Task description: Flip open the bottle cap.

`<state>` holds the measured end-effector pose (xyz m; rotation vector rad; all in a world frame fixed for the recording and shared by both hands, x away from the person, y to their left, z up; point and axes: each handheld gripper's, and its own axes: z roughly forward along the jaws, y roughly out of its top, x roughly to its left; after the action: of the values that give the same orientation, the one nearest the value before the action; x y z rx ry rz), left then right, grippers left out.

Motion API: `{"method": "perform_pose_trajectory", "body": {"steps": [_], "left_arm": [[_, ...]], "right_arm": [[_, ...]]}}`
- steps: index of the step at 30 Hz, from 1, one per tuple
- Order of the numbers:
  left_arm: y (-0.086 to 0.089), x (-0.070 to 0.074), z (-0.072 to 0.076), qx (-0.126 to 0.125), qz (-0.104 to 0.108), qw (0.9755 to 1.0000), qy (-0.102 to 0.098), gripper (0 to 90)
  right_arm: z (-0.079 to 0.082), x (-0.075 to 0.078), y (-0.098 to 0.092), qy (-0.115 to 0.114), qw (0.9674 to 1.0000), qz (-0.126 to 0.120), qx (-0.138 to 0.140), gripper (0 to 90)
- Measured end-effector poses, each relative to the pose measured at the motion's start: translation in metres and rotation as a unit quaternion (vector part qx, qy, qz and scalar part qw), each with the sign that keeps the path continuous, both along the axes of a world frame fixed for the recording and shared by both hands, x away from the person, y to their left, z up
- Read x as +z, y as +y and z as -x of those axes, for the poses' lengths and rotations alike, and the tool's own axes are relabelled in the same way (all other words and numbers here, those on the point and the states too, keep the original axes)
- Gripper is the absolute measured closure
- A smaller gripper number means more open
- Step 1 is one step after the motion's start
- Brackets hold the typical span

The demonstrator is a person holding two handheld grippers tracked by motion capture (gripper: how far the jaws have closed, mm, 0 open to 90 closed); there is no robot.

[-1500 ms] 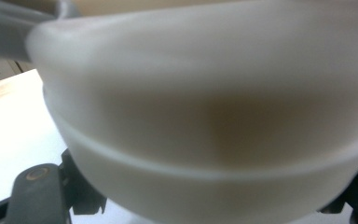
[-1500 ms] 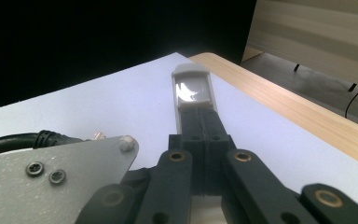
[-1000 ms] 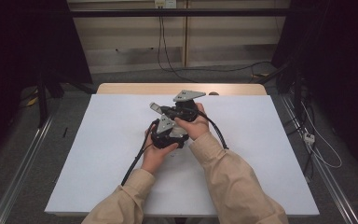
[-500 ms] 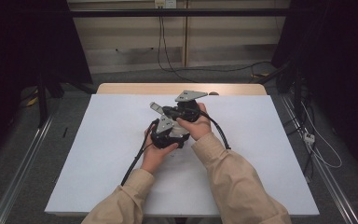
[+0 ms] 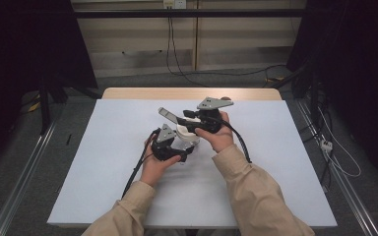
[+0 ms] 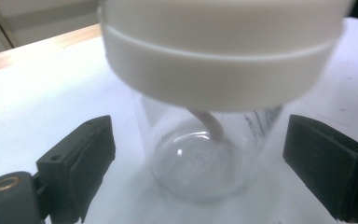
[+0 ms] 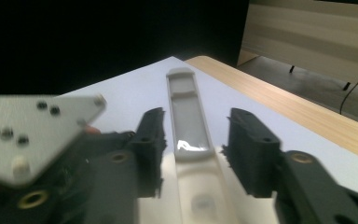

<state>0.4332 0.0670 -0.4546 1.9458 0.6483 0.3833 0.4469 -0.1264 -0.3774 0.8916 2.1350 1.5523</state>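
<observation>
Both grippers, left [image 6: 196, 154] & right [image 7: 193, 140], just spread off jar [image 6: 205, 154]/lid handle [image 7: 189, 121]; back out straight w/o nudging jar.

Seen from a fixed camera above the person's side, the high view looks forward and down across the whole white counter [image 5: 128, 187] to the wall beyond. The left gripper view rides on the left tool [image 5: 170, 147] and looks along its jaws, very close to a clear jar [image 6: 205, 158] with a white lid [image 6: 219, 51]. The right gripper view rides on the right tool [image 5: 199, 120], looking along its jaws toward the counter's far wooden edge [image 7: 279, 102]. All three views share the counter's middle.
</observation>
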Motion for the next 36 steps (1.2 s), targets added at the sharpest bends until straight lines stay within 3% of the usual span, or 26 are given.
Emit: {"method": "perform_pose_trajectory", "body": {"steps": [6,11,12,19,27,36], "left_arm": [[0.015,0.008,0.010,-0.013,0.001,0.9999,0.007,8.4],[0.030,0.012,0.019,-0.021,0.010,0.9994,0.026,7.8],[0.034,0.013,0.021,-0.020,0.006,0.9995,0.022,7.8],[0.059,0.012,0.030,-0.015,0.010,0.9994,0.030,7.6],[0.082,0.013,0.037,-0.001,0.009,0.9996,0.028,7.5],[0.099,0.013,0.041,0.008,0.008,0.9994,0.032,7.6]], "right_arm": [[0.020,0.000,-0.019,-0.008,1.0000,0.003,-0.004,34.9],[0.038,-0.004,-0.033,-0.016,0.9998,-0.005,-0.013,25.6],[0.042,-0.006,-0.035,-0.014,0.9998,-0.005,-0.014,24.4],[0.064,-0.020,-0.050,-0.010,0.9997,0.006,-0.021,18.5],[0.087,-0.036,-0.076,-0.004,0.9990,-0.002,-0.045,15.3],[0.106,-0.052,-0.099,0.014,0.9978,0.020,-0.062,14.4]]}}
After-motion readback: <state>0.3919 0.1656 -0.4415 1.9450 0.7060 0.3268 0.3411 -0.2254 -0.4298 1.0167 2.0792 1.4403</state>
